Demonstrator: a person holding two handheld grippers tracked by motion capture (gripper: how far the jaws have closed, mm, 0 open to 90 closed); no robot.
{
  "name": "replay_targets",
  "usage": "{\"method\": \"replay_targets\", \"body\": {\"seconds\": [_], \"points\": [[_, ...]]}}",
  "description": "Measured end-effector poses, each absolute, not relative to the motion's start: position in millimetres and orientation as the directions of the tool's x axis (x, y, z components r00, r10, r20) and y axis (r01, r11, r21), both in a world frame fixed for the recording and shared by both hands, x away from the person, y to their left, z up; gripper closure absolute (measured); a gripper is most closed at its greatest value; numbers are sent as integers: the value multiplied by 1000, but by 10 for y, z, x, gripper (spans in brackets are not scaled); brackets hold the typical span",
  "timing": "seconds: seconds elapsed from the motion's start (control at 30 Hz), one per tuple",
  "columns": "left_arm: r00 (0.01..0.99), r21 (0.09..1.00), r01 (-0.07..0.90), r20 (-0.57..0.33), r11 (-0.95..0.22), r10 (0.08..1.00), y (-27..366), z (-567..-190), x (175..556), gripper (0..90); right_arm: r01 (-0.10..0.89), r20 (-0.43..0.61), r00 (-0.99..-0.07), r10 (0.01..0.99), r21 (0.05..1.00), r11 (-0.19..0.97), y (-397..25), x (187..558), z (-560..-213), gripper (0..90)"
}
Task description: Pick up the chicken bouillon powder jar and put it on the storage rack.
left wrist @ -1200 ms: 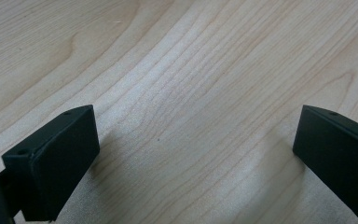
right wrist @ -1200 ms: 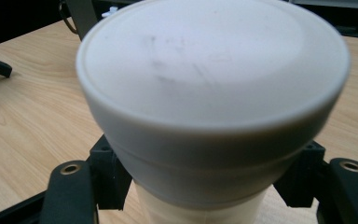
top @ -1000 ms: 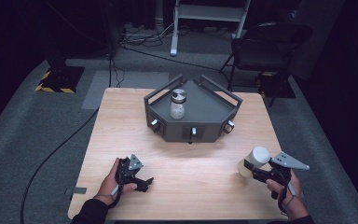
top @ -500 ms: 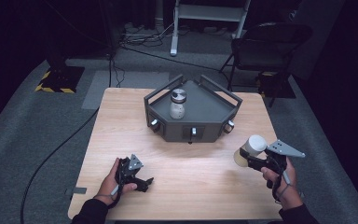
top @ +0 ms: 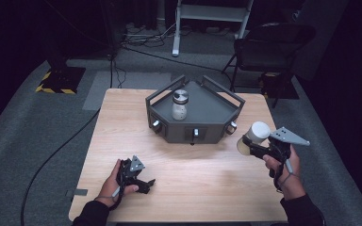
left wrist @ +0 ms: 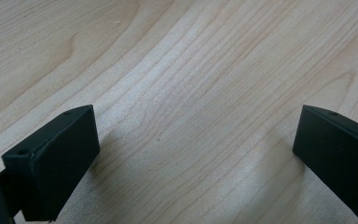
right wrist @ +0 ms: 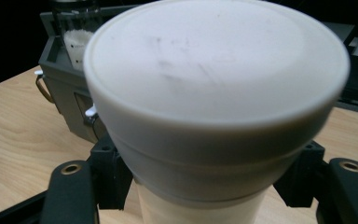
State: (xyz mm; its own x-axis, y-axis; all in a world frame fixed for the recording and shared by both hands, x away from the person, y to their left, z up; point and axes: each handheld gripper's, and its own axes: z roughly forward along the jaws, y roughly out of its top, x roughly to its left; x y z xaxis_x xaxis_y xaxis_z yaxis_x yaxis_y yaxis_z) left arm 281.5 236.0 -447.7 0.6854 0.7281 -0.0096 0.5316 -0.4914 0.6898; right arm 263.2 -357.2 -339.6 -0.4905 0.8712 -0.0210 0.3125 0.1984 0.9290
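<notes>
A cream container with a wide white lid [top: 254, 134] is tilted above the table's right side, and my right gripper [top: 248, 145] is shut on its body. In the right gripper view the white lid [right wrist: 214, 93] looms close, with the black jaws pressed on both sides below it. A glass jar with a silver lid [top: 179, 104], holding white grains, stands inside the grey tray [top: 207, 110]. My left gripper [top: 139, 179] rests low at the table's front left, open. The left gripper view has its jaws wide apart around bare wood [left wrist: 196, 140].
The grey tray has raised rails and small knobs on its front wall, and it sits at the back centre of the wooden table [top: 193, 179]. Behind the table stand a dark chair [top: 268, 47] and a white stand. Cables run across the floor.
My right gripper has carried the white-lidded container up and away from the front edge, closer to the tray's right corner. The left gripper has stayed put.
</notes>
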Motion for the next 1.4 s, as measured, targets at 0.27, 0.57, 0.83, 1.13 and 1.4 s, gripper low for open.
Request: {"method": "replay_targets", "body": {"seconds": [0.27, 0.57, 0.83, 1.13, 1.4], "points": [[685, 690, 532, -9, -492, 728, 2359, -4476, 2815, 4, 310, -36, -489, 872, 927, 212, -3472, 2743, -3205, 332], [685, 689, 532, -10, -492, 728, 2359, -4476, 2815, 4, 297, -52, -493, 869, 928, 224, -3373, 2863, -3032, 332], [685, 689, 532, -10, -491, 729, 2359, -4476, 2814, 4, 287, -63, -497, 866, 929, 232, -3272, 2976, -2919, 333], [685, 689, 532, -10, -492, 728, 2359, -4475, 2815, 4, 287, -68, -499, 864, 928, 239, -3150, 3130, -2856, 333], [685, 689, 533, -9, -492, 728, 2359, -4475, 2815, 4, 289, -69, -506, 860, 926, 244, -3027, 3277, -2835, 334]]}}
